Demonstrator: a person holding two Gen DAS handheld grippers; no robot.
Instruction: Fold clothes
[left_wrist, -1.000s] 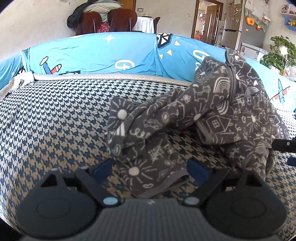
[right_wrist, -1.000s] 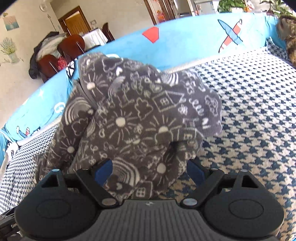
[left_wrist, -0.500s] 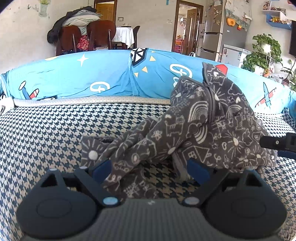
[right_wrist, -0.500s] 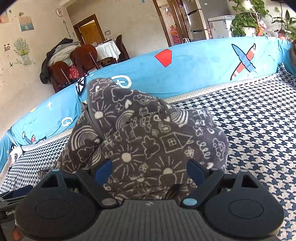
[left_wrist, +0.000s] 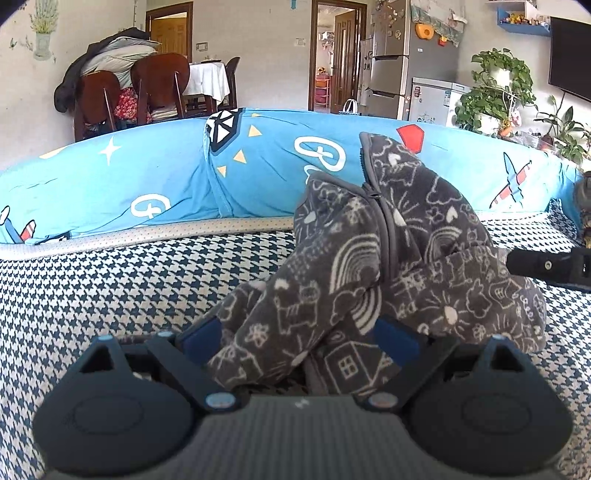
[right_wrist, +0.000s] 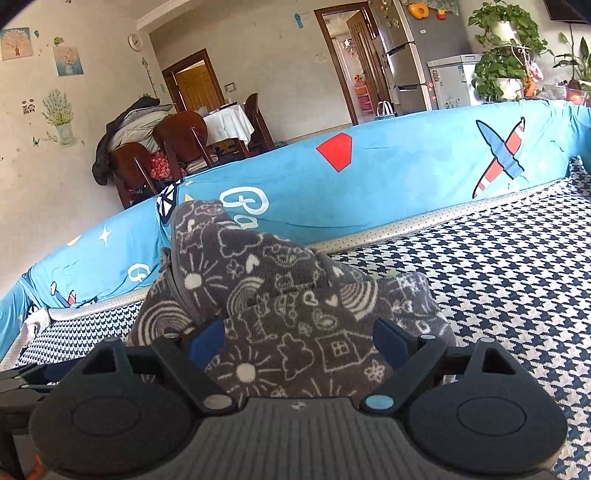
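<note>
**Reaching toward a crumpled grey garment with both tongs**

Bunched on the houndstooth surface (left_wrist: 110, 280), the grey patterned garment (left_wrist: 388, 266) fills the lower centre of both views. Its zipper ridge (left_wrist: 384, 221) runs from upper middle down toward the tongs. Left gripper (left_wrist: 301, 341) and right gripper (right_wrist: 299, 343) both stand wide, cloth between the pads (no squeeze visible). Both look equally near.

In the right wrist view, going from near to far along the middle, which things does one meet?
Right gripper, grey patterned garment between its jaws, houndstooth cover, blue bumper, dining chairs, doorway.
</note>
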